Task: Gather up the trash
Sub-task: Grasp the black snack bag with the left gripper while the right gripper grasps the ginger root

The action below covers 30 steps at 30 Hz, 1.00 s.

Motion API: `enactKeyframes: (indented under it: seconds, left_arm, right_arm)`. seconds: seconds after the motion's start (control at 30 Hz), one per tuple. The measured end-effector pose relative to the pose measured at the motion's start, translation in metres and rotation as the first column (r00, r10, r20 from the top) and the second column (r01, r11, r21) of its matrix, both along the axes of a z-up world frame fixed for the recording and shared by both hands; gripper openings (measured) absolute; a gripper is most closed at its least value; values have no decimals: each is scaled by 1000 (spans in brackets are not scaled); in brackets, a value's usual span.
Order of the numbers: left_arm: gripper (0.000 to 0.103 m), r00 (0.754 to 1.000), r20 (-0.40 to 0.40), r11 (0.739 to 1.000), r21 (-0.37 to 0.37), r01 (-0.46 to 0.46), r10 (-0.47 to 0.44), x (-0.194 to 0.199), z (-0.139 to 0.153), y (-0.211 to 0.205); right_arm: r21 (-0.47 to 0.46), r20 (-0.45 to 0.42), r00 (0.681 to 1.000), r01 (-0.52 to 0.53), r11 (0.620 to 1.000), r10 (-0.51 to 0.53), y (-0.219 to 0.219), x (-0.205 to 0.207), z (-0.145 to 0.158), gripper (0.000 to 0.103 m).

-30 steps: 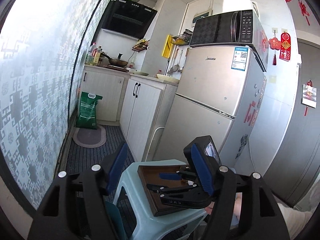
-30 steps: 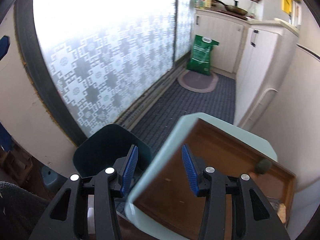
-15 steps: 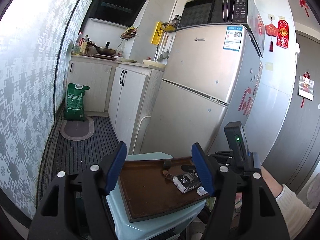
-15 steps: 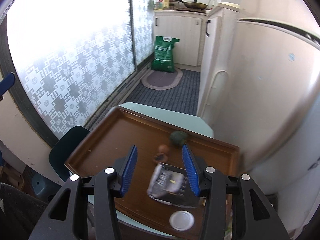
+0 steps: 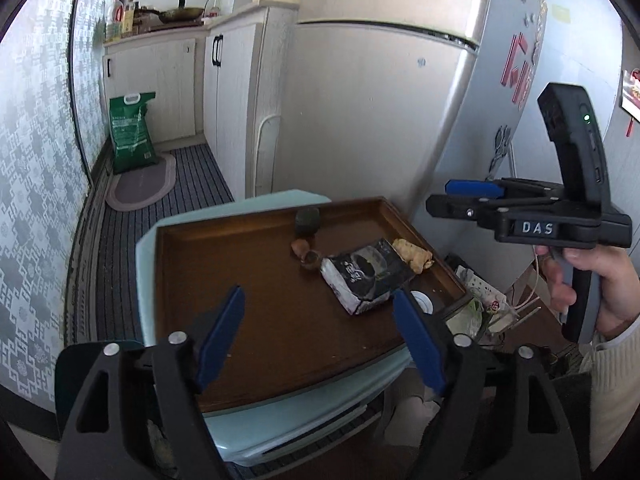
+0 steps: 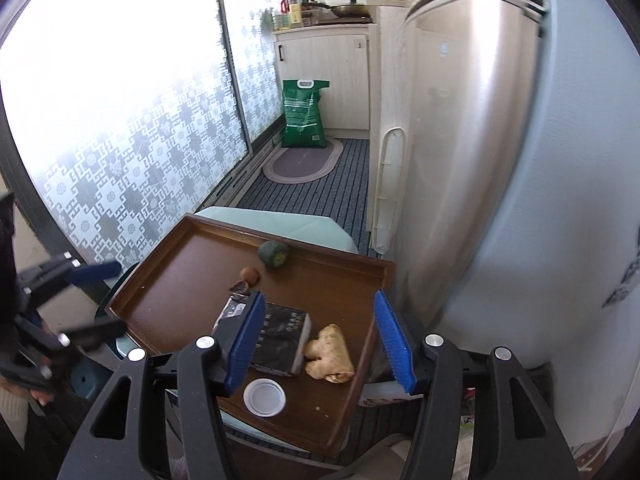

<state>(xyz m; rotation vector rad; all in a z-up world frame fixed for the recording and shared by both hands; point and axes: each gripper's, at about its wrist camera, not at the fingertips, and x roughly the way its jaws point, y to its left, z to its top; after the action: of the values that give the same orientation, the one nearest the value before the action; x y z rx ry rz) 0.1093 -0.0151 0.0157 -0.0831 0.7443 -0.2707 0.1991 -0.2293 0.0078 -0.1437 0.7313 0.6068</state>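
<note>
So the whole thing hinges on where the black crinkled foil packet (image 6: 276,334) sits relative to the right gripper (image 6: 320,342): in the right wrist view it lies just below and slightly left of the gap between the blue pads, with the left pad overlapping its near-left corner in the picture, though I can't tell if it actually touches. The packet's long axis runs from near right to far left across the dark brown wooden tray (image 5: 256,280), so the jaws look set roughly across its width. The right gripper is clearly the nearer one; its jaws have just been opening and nothing is pinched between them. The left gripper (image 5: 320,338) hangs over the near edge of the tray, jaws spread wide and just widened too, holding nothing, with the packet (image 5: 366,274) ahead and to its right. The packet looks flattened and puffy at once, torn silver edge at the far end, glossy black with pale printing, probably light and slippery. Right beside it sits a crumpled tan food scrap (image 6: 330,354), a white round plastic lid (image 6: 265,397) near the front edge, and farther off a small brown nut-like piece (image 6: 250,275) and a dark green roundish lump (image 6: 273,254). The tray rests on a pale mint plastic stool (image 5: 304,412), no desk here.
</note>
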Motion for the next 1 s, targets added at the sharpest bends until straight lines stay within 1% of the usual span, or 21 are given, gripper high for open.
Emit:
enactKeyframes:
  seconds: [0.1,0.2,0.3,0.43,0.5,0.57,0.77,0.87,1.0]
  left_arm:
    - [93,999,-44,1000,-2,12,-12,9,-11,-22]
    - [95,998,-56,1000,18,-15,16,17,-14,-41]
    - [95,994,-73,996,36,-76,78,27,-19,-51]
    - [96,987,-109,992,52,-116,121,38,-27,-61]
    - [96,986,-98,987,93,-129,138,40,-30,-69]
    - [96,986,-85,985,117,-131,141,41,-32,-75]
    - [96,984,-88,977,163,-140,156,52,-41,-90]
    - [96,981,-82,968,193,-159,177,56,-45,-94]
    - [96,975,-78,959,212,-187,207,61,-50,-95]
  right_arm:
    - [8,-1,1000,5,1000,-5,-8,0,0,60]
    - [17,-5,1000,11,1000,-10,-16,1,0,62]
    - [24,-9,1000,11,1000,-10,-21,3,0,62]
    - [20,-18,1000,-2,1000,2,-31,5,-2,62]
    - [13,-19,1000,-11,1000,11,-36,7,-3,62]
    - [9,-15,1000,-24,1000,24,-41,8,-4,62]
    - [-2,-4,999,-39,999,39,-49,5,-6,62]
    - [-10,0,999,-51,999,51,-50,4,-7,62]
    - [-24,1,997,-73,997,73,-48,3,-10,62]
